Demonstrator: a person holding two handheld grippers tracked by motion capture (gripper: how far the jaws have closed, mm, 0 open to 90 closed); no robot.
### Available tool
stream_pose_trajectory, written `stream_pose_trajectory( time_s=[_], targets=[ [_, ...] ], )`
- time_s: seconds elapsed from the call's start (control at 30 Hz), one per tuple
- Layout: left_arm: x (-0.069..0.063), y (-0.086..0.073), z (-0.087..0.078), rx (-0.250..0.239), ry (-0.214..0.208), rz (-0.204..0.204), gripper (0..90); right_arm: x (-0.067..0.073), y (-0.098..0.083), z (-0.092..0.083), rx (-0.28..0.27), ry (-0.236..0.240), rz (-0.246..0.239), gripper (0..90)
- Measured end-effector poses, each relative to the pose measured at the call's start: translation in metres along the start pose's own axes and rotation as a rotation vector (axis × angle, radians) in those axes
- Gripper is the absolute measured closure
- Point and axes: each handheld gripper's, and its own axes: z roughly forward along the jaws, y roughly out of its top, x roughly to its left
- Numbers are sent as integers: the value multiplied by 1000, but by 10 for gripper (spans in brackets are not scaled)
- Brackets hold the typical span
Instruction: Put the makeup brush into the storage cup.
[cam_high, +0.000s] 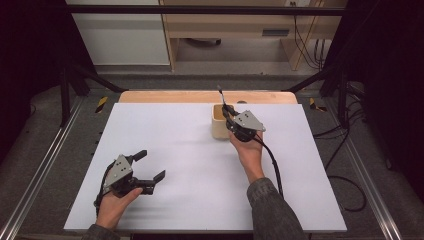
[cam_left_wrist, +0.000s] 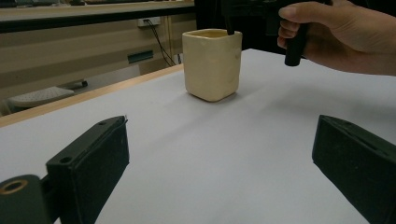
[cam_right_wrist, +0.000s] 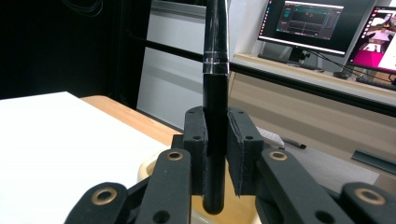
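Clamping an upright pen (cam_right_wrist: 215, 116) over the cup (cam_high: 218, 128), the right gripper (cam_high: 231, 118) hangs level.

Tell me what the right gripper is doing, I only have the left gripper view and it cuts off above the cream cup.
Observer: The right gripper is shut on a black pen, held upright between its pads.
Operator: Say where the pen's lower end is.
Observer: In the right gripper view its lower end hangs just above the mouth of the cream cup, not resting on the bottom as far as I can see.
Operator: Report where the cup stands on the table.
Observer: The high view puts it near the far edge of the white table, right of centre; the left gripper sits open at the near left.
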Motion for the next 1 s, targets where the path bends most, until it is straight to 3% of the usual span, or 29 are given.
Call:
stream_pose_trajectory(
  time_s=[0.17, 0.27, 0.4, 1.0],
  targets=[
    [1, 0, -1, 5, 3, 4, 35, 1, 0, 0, 3, 11, 7, 783],
    [2, 0, -1, 3, 5, 5, 35, 2, 0, -1, 15, 12, 16, 660],
    [2, 1, -2, -2, 7, 1, 35, 3, 1, -3, 23, 16, 14, 623],
    [3, 1, -4, -4, 12, 9, 34, 4, 14, -18, 17, 29, 13, 571]
  ],
)
